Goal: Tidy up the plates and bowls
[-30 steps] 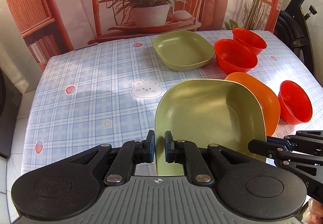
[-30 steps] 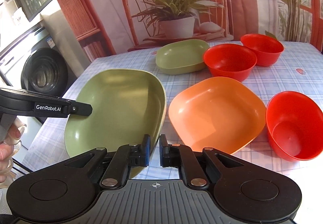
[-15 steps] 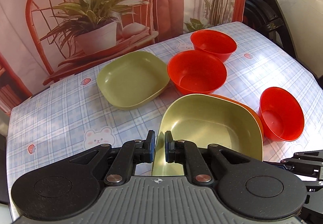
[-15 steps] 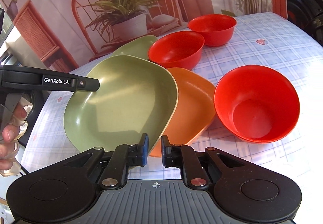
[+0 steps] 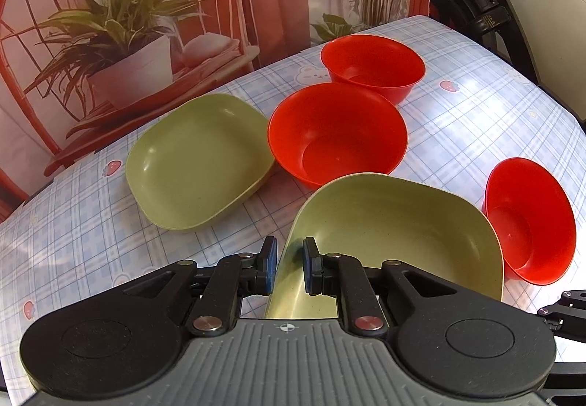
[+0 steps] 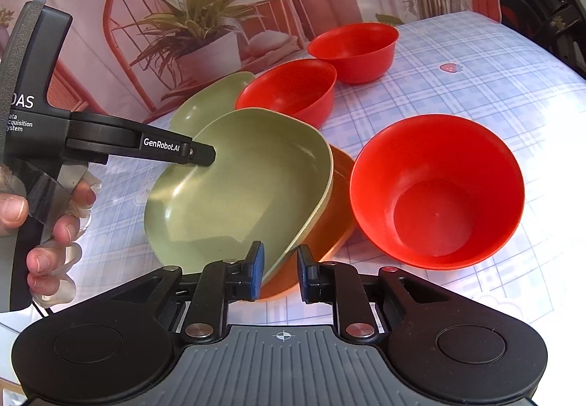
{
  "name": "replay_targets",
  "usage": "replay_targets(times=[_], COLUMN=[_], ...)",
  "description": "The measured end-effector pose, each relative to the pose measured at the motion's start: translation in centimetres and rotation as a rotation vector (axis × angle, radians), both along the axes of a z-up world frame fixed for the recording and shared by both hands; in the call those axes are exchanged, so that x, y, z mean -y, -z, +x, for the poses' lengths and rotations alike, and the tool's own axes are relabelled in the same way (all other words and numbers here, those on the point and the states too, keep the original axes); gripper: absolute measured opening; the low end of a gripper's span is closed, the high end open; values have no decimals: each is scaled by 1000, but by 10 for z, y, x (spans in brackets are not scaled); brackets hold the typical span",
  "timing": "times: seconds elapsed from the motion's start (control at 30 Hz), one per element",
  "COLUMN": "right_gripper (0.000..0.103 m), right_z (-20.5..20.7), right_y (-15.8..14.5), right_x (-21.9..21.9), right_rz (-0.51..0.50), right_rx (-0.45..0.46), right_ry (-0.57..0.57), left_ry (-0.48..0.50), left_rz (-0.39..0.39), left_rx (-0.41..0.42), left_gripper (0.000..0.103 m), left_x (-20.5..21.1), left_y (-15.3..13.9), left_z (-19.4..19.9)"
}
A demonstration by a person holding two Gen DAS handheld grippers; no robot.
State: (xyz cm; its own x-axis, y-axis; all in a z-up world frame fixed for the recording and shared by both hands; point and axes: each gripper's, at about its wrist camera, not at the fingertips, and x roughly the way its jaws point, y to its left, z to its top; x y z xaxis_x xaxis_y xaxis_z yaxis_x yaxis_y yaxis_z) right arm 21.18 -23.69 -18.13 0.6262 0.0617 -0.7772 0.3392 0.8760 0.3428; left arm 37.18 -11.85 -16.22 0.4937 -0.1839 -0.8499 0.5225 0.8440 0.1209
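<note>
Green, squarish and shallow, the held plate [image 5: 395,234] lies tilted over the orange plate [image 6: 329,223], its far-right side resting in the orange one and its near-left edge raised; in the left wrist view the orange plate is hidden beneath it. The left gripper [image 5: 287,268] has its two fingers set on either side of this green plate's near rim; the blue pads [image 5: 271,263] stand slightly parted with the rim between them, and whether they press the rim cannot be told. In the right wrist view the same gripper reaches in from the left, its fingertip over the plate's left edge, with the person's left hand [image 6: 40,223] wrapped around its handle. The right gripper [image 6: 280,274] has its fingers spread and holds nothing; the near corner of the held plate and the orange plate's edge lie between and just beyond its pads.

Relative to the orange plate: a second green plate [image 5: 197,160] sits flat on the table [image 5: 494,120] to the far left, apart from it; a red bowl [image 5: 337,135] stands just behind it, and another red bowl [image 5: 373,65] stands farther back; a third red bowl [image 6: 436,190] stands just beside its right edge. The table wears a blue plaid cloth printed with small strawberries and bears.
</note>
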Motion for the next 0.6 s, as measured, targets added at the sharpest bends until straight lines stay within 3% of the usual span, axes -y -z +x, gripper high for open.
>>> replay_targets(times=[0.6], right_gripper=[19], right_z=[0], right_y=[-3], right_x=[2], right_rz=[-51], right_rx=[-15], right_ry=[13], left_ry=[24], left_rz=[42], left_rx=[24], left_gripper=[19], left_x=[18], left_y=[14], left_z=[0])
